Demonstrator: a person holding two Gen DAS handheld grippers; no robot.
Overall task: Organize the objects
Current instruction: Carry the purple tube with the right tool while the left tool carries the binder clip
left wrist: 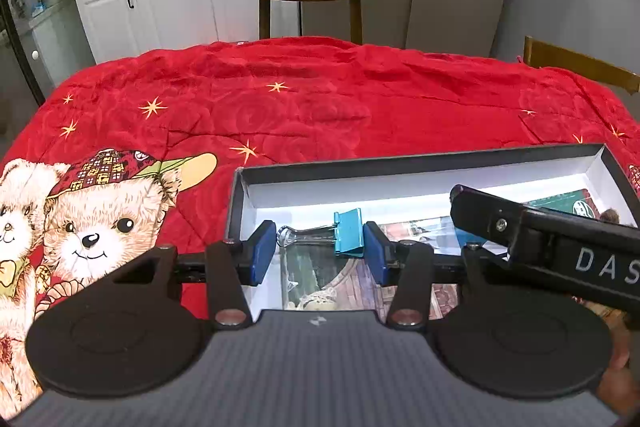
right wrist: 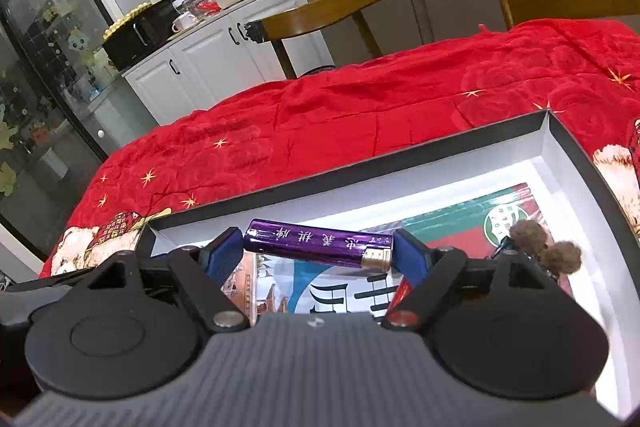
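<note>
in our left hand, the left gripper [left wrist: 320, 247] holds a blue binder clip [left wrist: 347, 233] between its two blue pads [left wrist: 262, 253]. the clip lies sideways in the jaws. its blue body presses on the right pad, and its silver wire handles [left wrist: 298, 234] reach the left pad. the jaws stand about half way shut, tight on the clip.

under these jaws we see the box [left wrist: 420, 159]. it is a flat box with dark walls outside and white walls inside. picture cards [left wrist: 320, 275] lie on the floor of the box, right below the clip. we cannot tell if the clip touches them. off to the right of the jaws, the black body of our other gripper [left wrist: 560, 247] crosses in front of the box.

in our right hand, the right gripper [right wrist: 318, 251] holds a purple lighter [right wrist: 316, 245] across its jaws. the lighter lies sideways, with its gold end [right wrist: 376, 258] at the right pad and its purple end at the left pad. these jaws stand wide, filled by the long lighter.

below these jaws are more cards [right wrist: 320, 291] in the same box [right wrist: 360, 171]. just to the right of the jaws sit two brown fluffy balls [right wrist: 548, 247]. past the box lies a red blanket [right wrist: 380, 107] with teddy bears and gold stars.
</note>
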